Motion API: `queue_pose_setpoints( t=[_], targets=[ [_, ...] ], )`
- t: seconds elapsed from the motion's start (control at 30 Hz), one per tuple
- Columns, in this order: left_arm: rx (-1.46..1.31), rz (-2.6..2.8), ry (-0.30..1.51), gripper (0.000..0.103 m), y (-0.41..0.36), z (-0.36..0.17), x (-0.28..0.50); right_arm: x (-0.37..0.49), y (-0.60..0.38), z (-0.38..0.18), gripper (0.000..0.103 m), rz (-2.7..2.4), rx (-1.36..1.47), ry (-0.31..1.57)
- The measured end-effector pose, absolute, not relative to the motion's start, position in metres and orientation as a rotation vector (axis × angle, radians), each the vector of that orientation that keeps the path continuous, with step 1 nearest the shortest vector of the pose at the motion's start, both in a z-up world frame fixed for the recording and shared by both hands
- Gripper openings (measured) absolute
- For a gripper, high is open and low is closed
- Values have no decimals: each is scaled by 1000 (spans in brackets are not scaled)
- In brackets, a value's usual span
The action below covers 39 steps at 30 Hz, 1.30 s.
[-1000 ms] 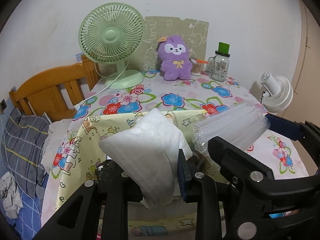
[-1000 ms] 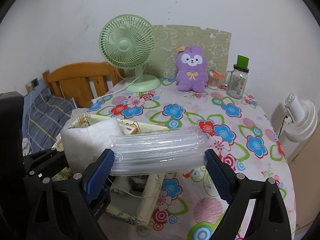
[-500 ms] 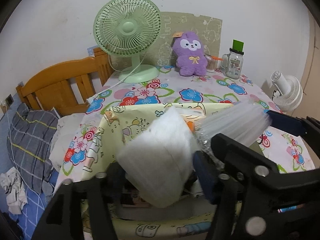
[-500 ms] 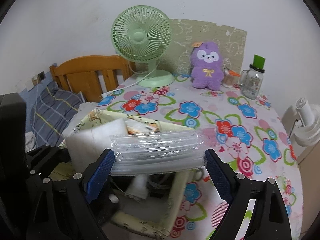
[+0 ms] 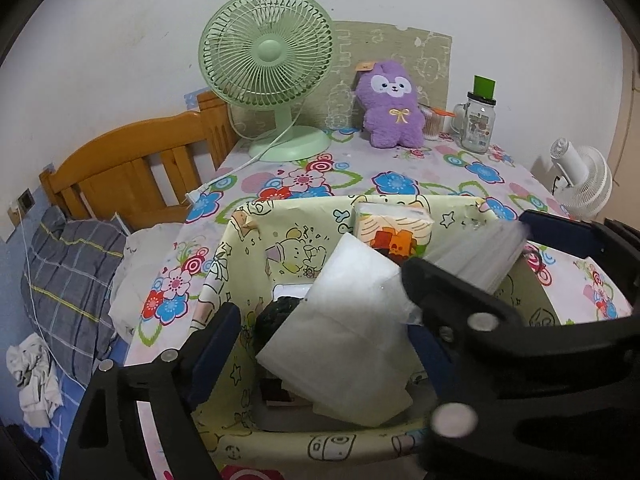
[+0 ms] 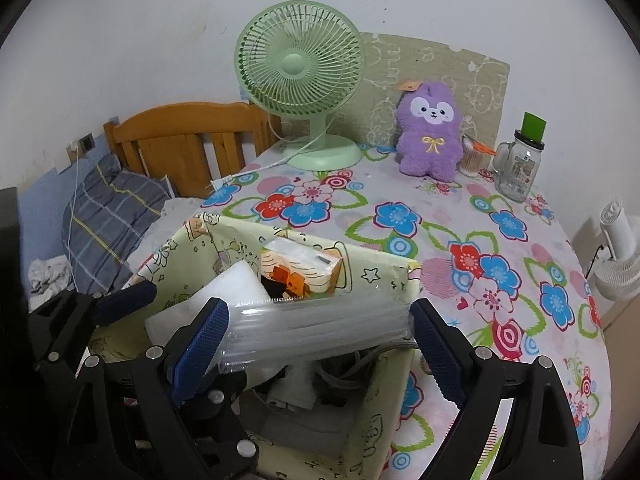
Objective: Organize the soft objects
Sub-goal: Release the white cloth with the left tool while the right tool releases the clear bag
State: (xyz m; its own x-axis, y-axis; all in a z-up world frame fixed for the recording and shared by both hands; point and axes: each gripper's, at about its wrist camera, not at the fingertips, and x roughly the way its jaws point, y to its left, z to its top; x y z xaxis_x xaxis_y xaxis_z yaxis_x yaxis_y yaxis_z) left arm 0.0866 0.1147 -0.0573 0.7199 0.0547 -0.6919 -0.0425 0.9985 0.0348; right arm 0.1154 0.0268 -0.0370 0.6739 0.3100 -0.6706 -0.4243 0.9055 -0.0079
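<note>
A pale yellow cartoon-print fabric bin (image 5: 248, 248) stands at the table's near edge, also in the right wrist view (image 6: 376, 272). My left gripper (image 5: 320, 344) is open over the bin, and a white soft pack (image 5: 344, 328) lies loose between its fingers, inside the bin. My right gripper (image 6: 316, 340) is shut on a clear plastic pack (image 6: 320, 324) and holds it over the bin. That pack shows at the right in the left wrist view (image 5: 480, 252). An orange tissue pack (image 6: 304, 268) leans in the bin's far side.
A green desk fan (image 5: 272, 68), a purple plush (image 5: 392, 104) and a glass jar with a green lid (image 5: 478, 120) stand at the table's back. A wooden headboard (image 5: 132, 168) and bedding are at the left. A white fan (image 5: 580, 180) is at the right.
Both grippers moved forward and down over the bin. My left gripper opened and let go of the white pack, which now lies in the bin. The right still holds the clear pack.
</note>
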Motion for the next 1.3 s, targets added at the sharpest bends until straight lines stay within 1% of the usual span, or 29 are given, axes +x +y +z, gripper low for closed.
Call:
queue_pose_setpoints(
  t=[0.1, 0.17, 0.47, 1.3],
  targets=[
    [14, 51, 766, 89, 115, -58, 85, 116, 29, -40, 98, 422, -163, 733],
    [10, 47, 766, 92, 115, -58, 85, 115, 30, -41, 100, 430, -161, 735],
    [7, 30, 757, 93, 108, -56, 80, 107, 23, -41, 103, 428, -150, 704],
    [43, 18, 735, 93, 70, -47, 65, 87, -22, -31, 103, 382, -120, 709]
  ],
)
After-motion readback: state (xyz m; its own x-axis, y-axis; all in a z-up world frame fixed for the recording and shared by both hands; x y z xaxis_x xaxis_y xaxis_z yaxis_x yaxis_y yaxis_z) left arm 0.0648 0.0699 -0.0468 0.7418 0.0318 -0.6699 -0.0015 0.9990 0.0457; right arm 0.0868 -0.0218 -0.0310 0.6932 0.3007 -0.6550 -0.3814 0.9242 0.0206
